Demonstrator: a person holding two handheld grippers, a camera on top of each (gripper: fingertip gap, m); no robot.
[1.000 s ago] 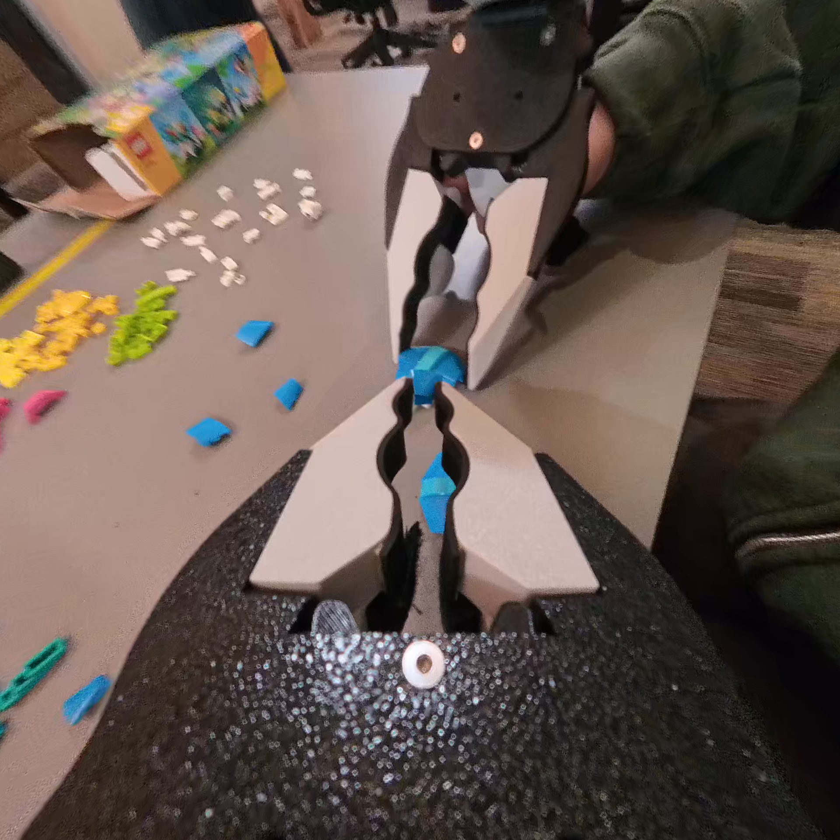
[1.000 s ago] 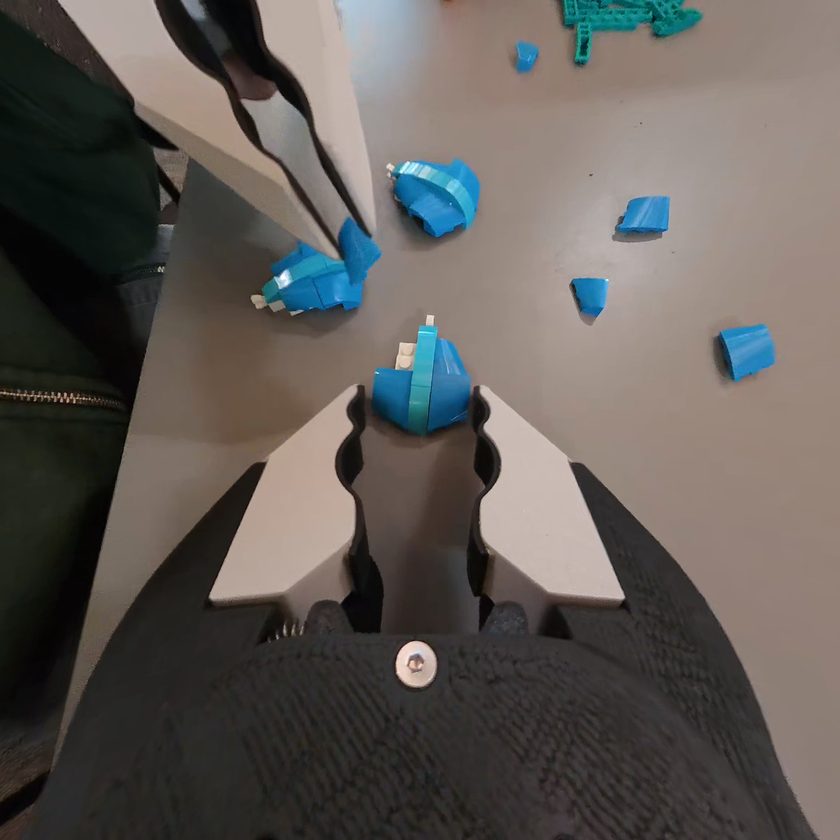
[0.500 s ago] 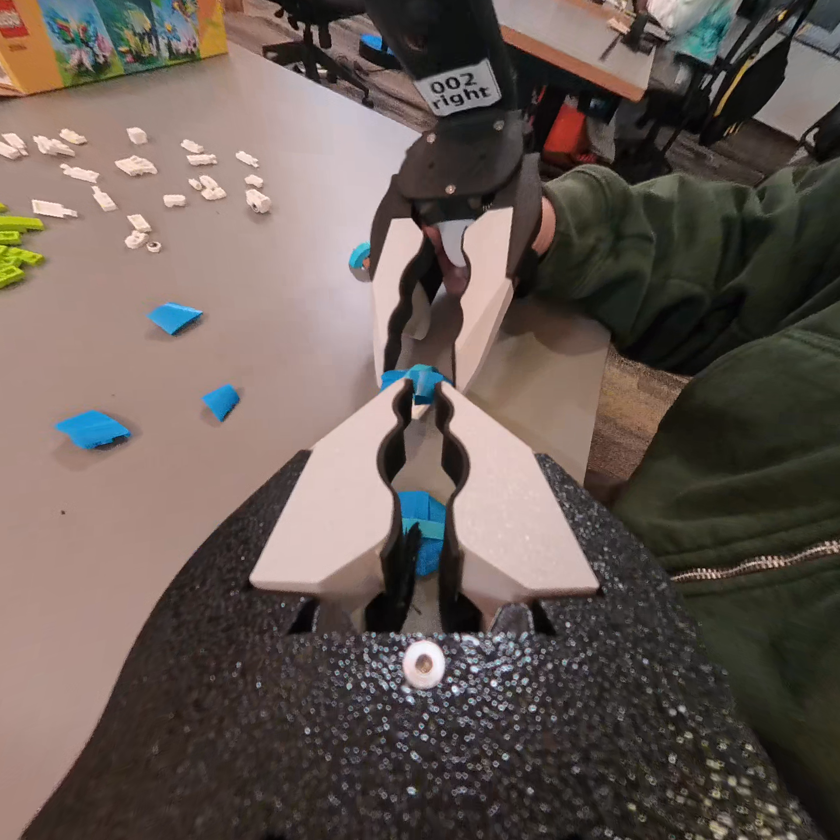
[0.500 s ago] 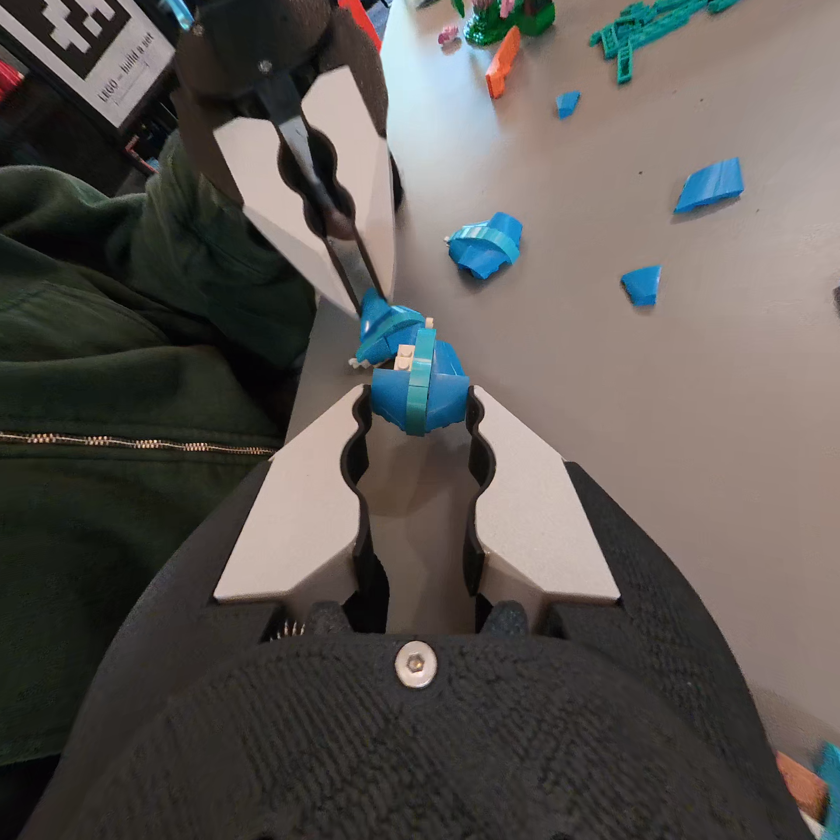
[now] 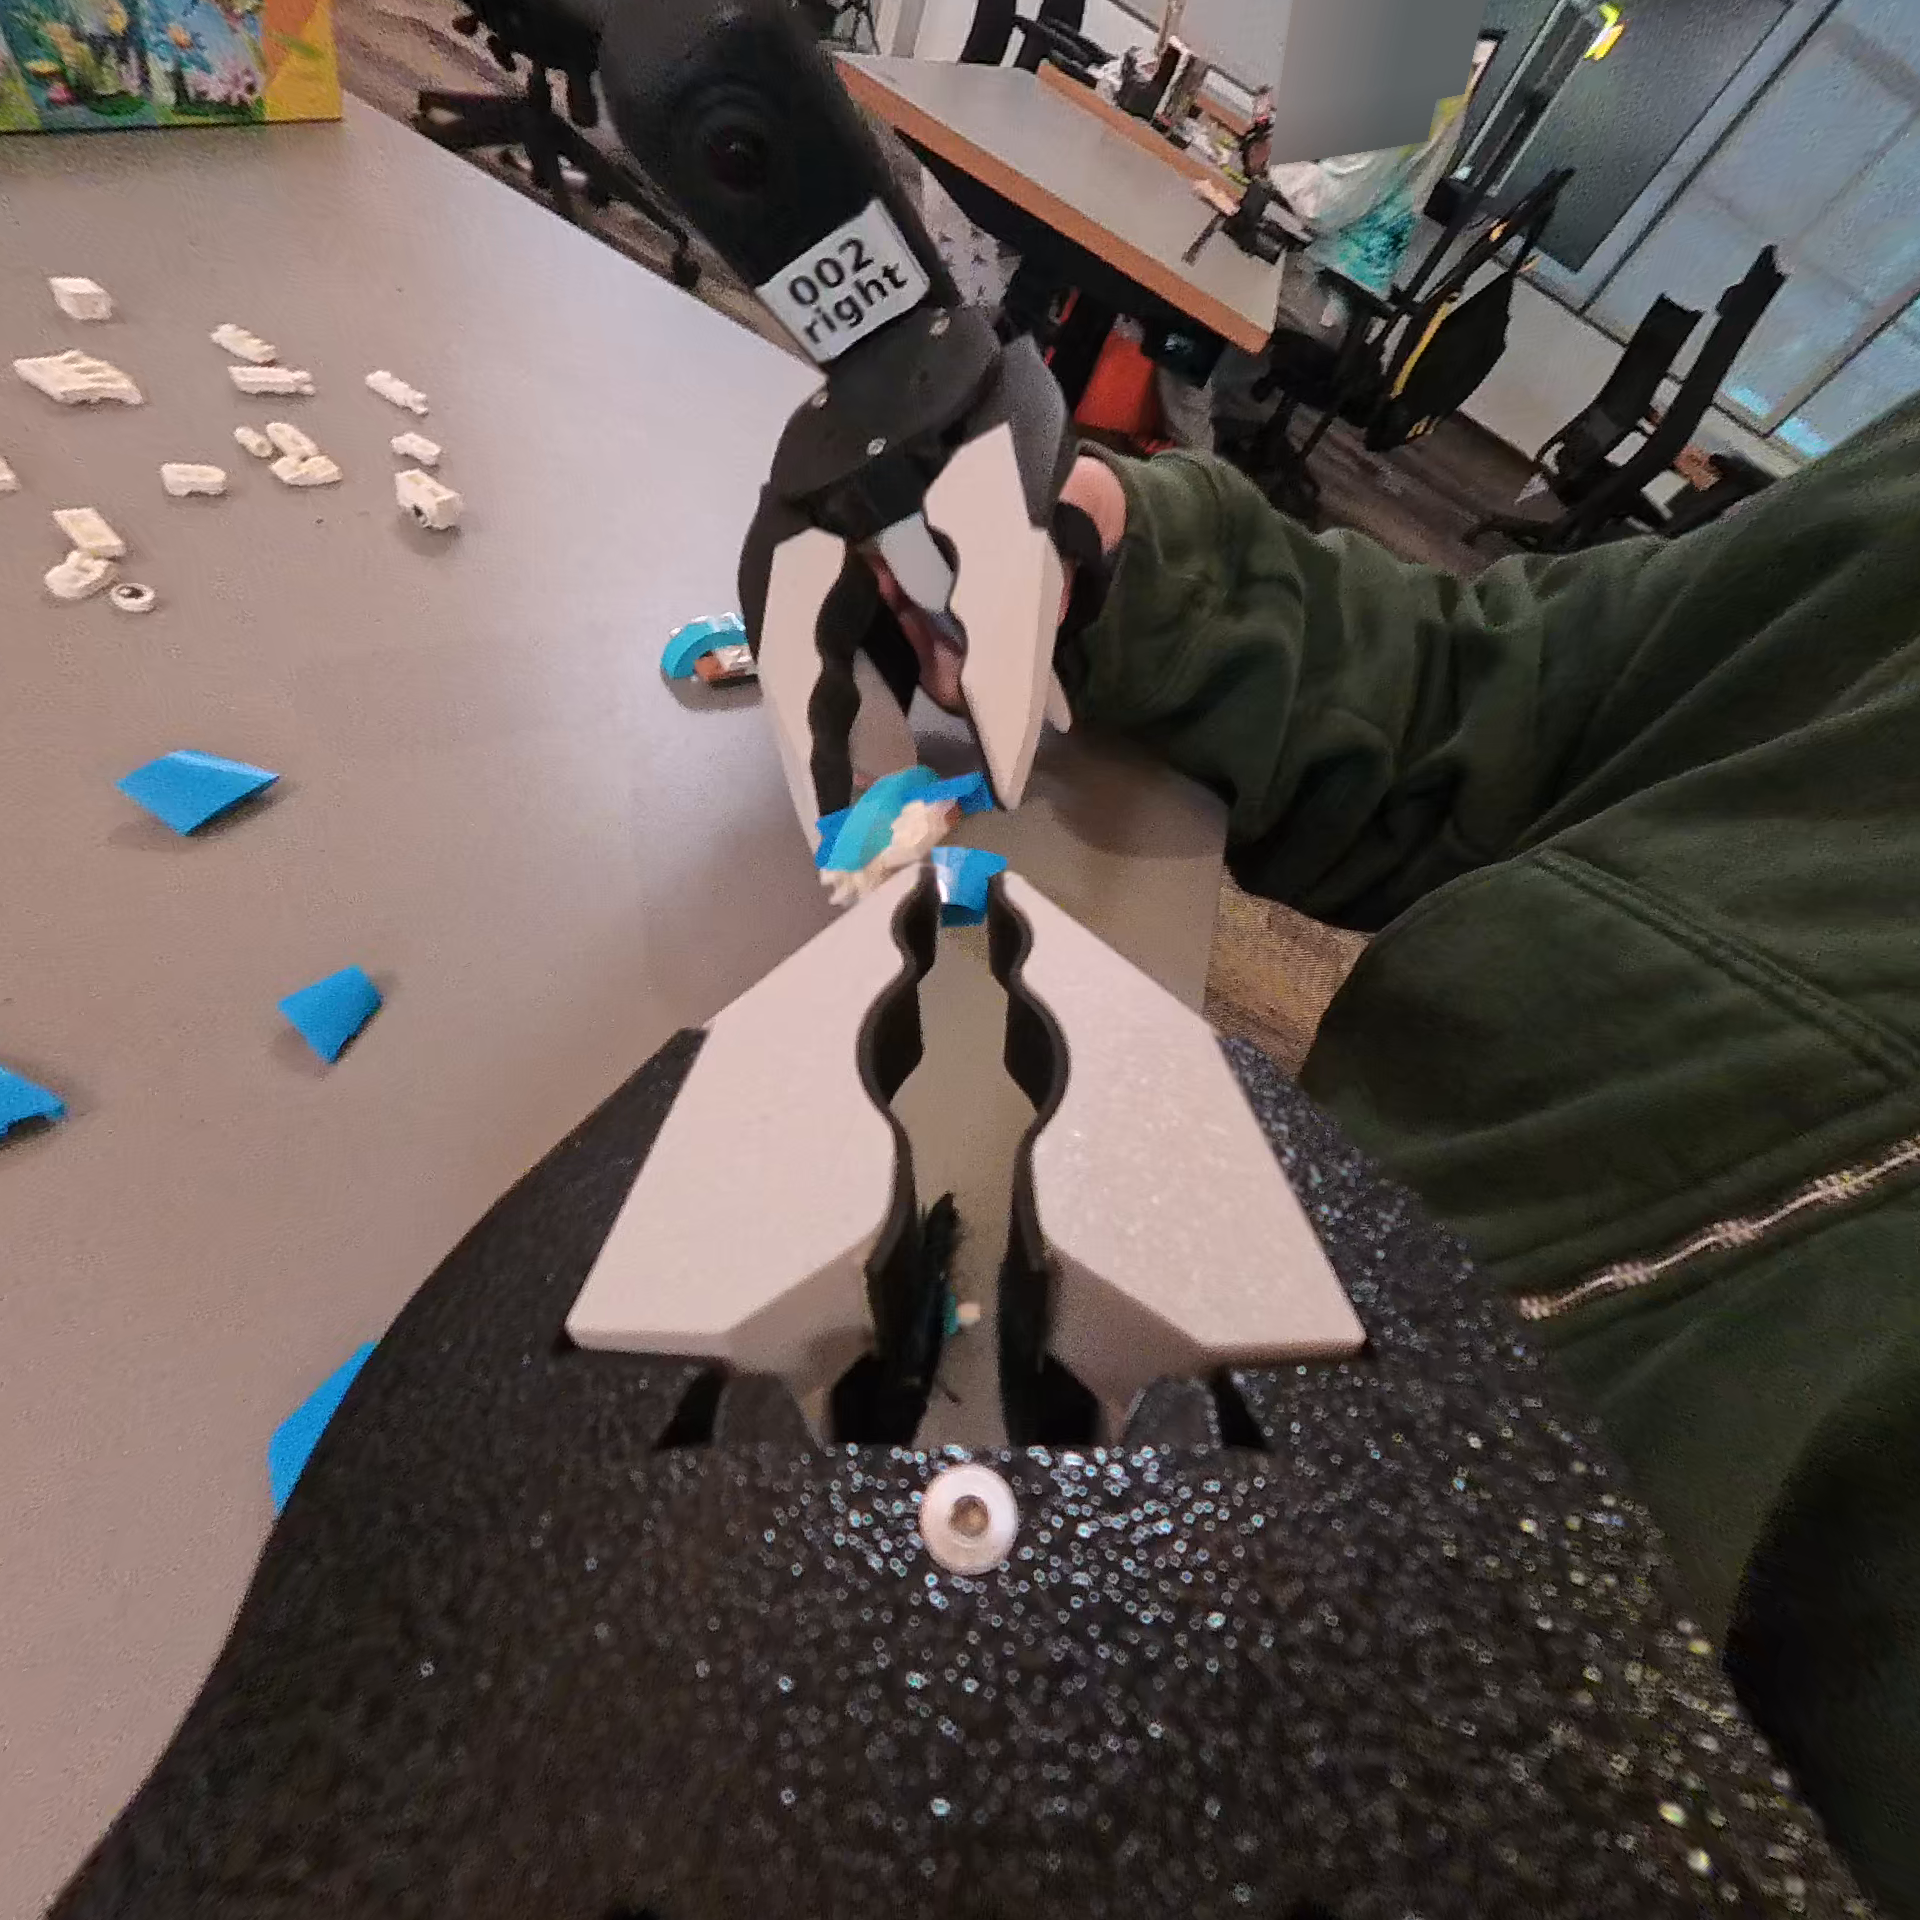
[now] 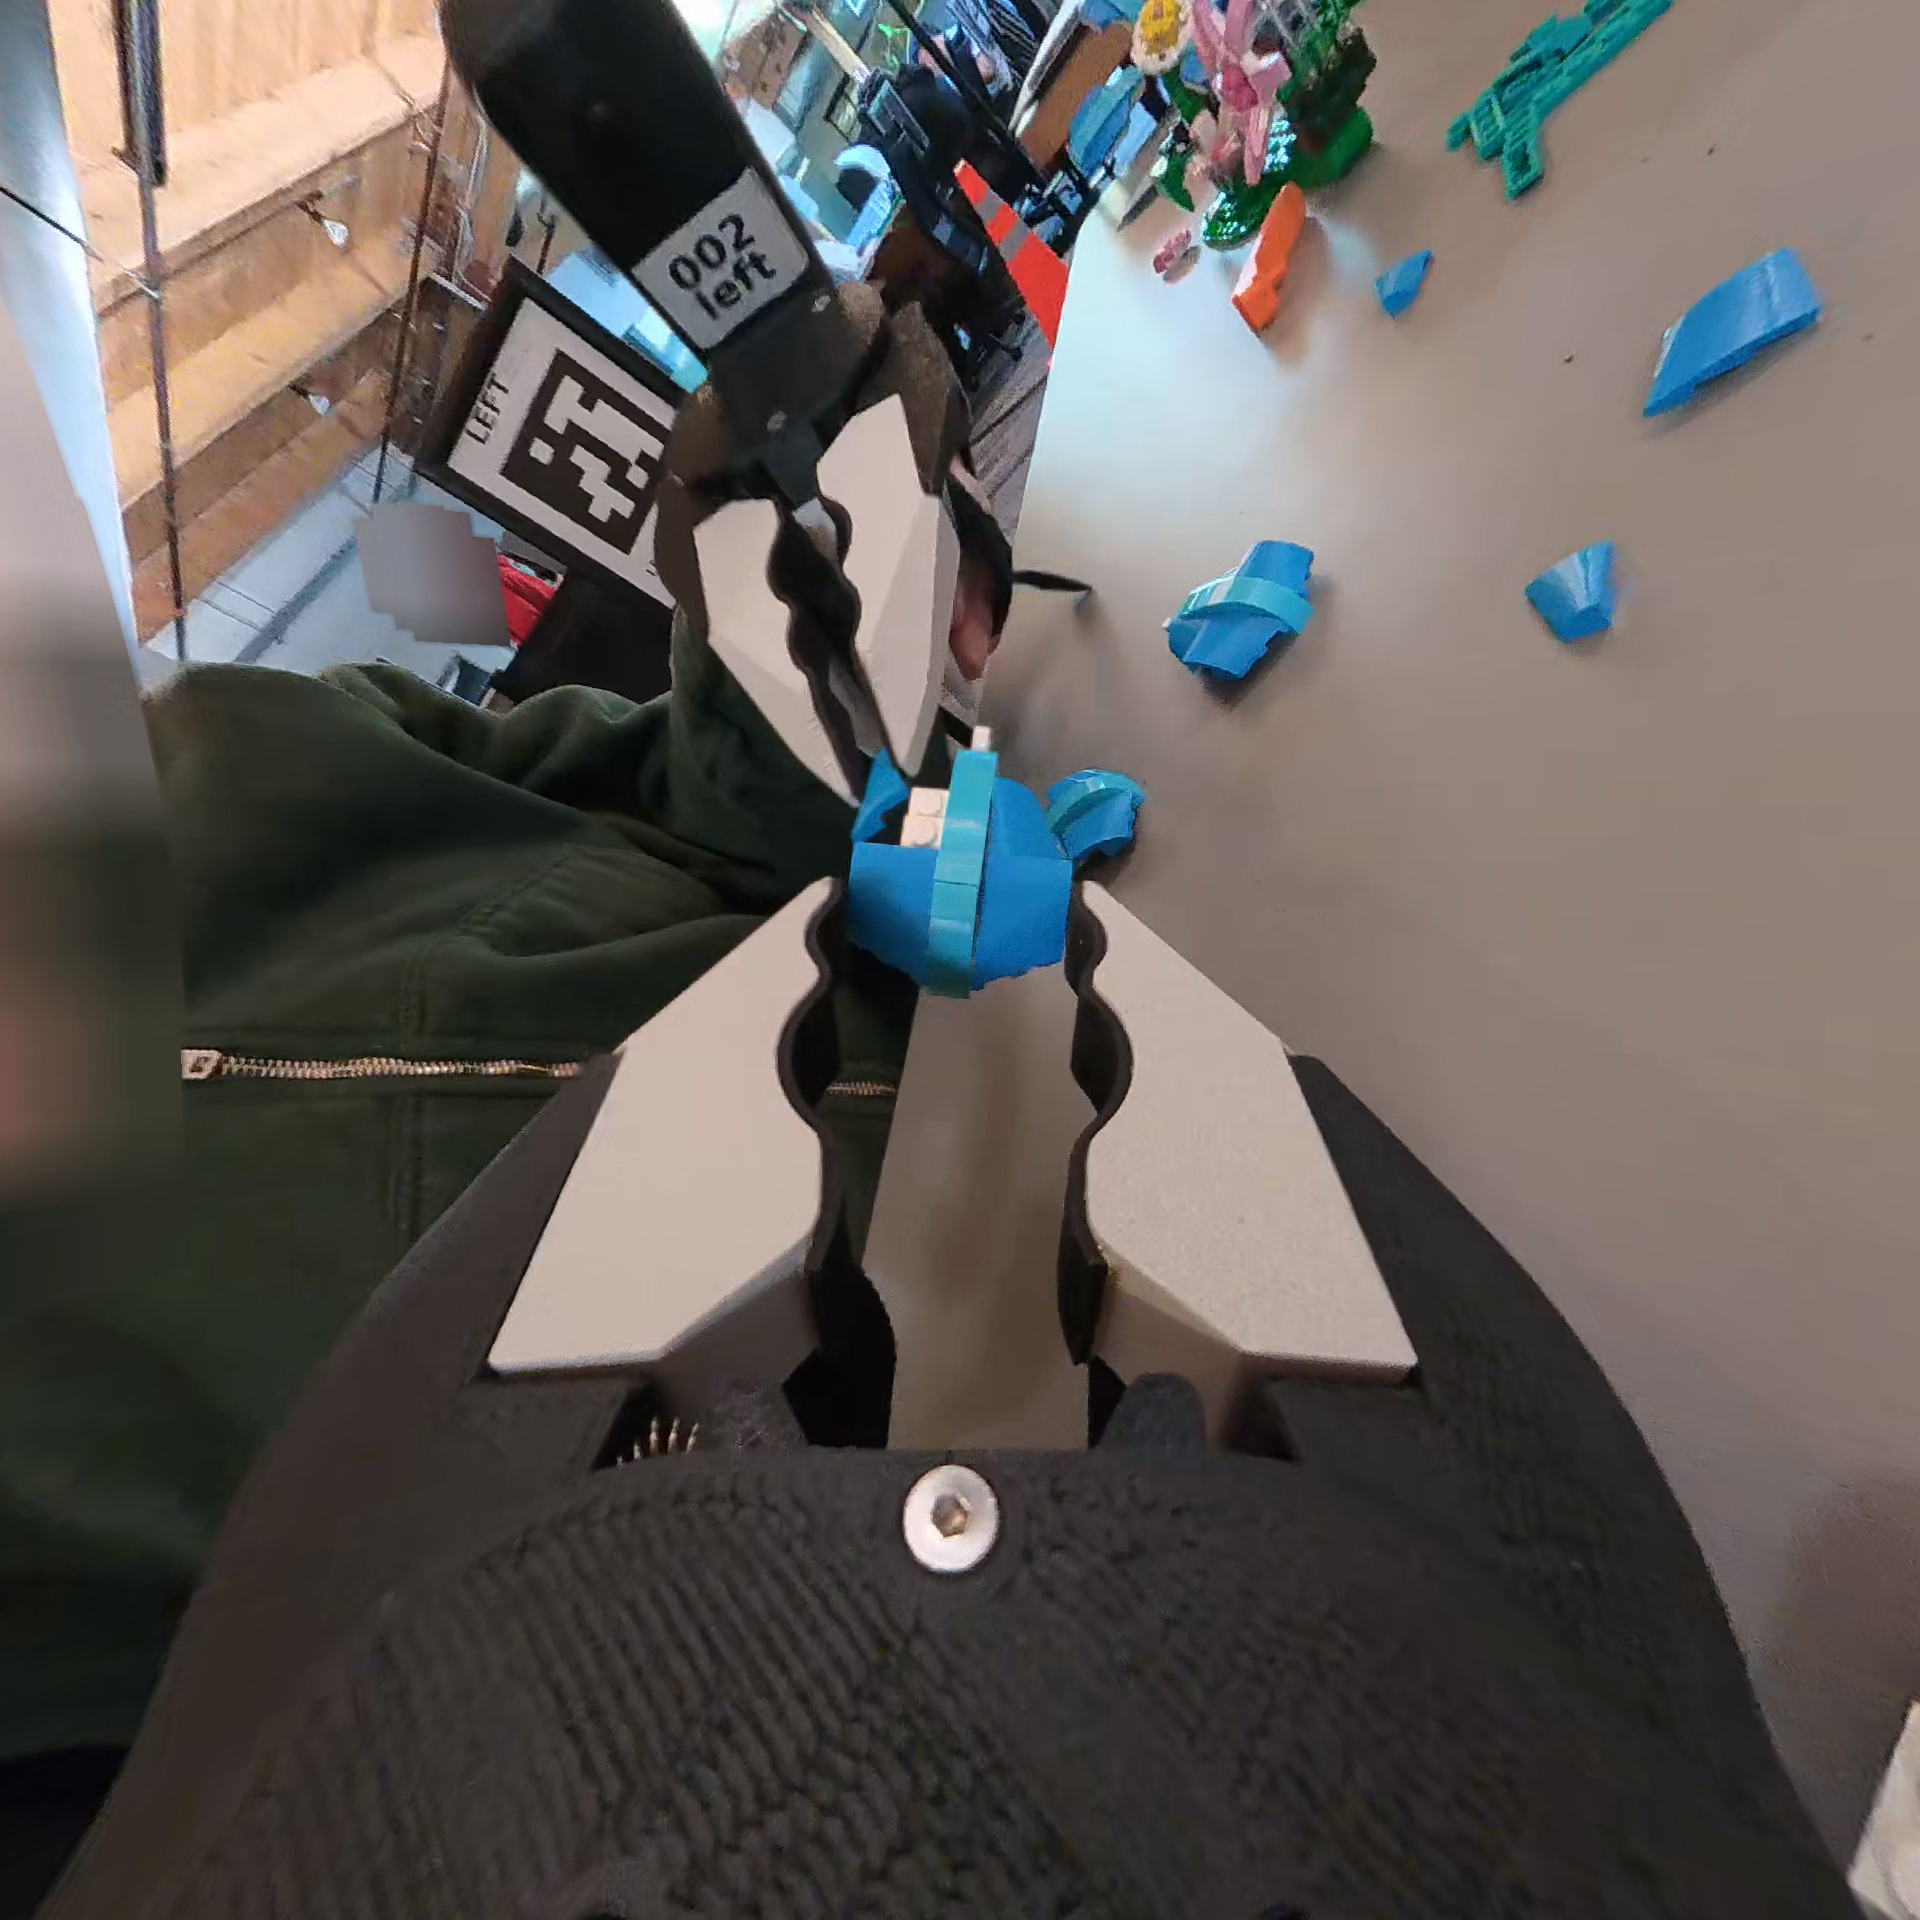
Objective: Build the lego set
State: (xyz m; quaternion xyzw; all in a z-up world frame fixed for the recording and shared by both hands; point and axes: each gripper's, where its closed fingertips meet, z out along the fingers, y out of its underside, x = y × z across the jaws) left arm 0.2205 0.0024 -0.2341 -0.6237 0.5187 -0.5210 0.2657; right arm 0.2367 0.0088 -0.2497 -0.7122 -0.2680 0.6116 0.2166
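My right gripper (image 6: 956, 891) is shut on a blue lego assembly (image 6: 1013, 904) with a teal stripe and white studs, held in the air over the table's near edge. My left gripper (image 5: 961, 881) is shut on a small blue piece (image 5: 964, 868) at its fingertips. The two grippers point at each other, tip to tip. In the left wrist view the right gripper (image 5: 912, 810) holds the assembly (image 5: 883, 821) just above my small piece. In the right wrist view the left gripper (image 6: 878, 774) brings the small piece (image 6: 878, 805) against the assembly's upper left side.
On the grey table (image 6: 1455, 935) lie two more blue assemblies (image 6: 1236, 613) (image 6: 1091, 816), loose blue curved pieces (image 5: 197, 790), white pieces (image 5: 281, 457), teal parts (image 6: 1538, 104) and a flower model (image 6: 1268, 125). A colourful lego box (image 5: 166, 62) stands far left. A person's green sleeve (image 5: 1455, 707) is at the right. Left and right tips are no more than a few centimetres apart.
Both grippers have lifted off the table with their pieces and tilted up. The left's small blue piece has come up against the right's assembly.
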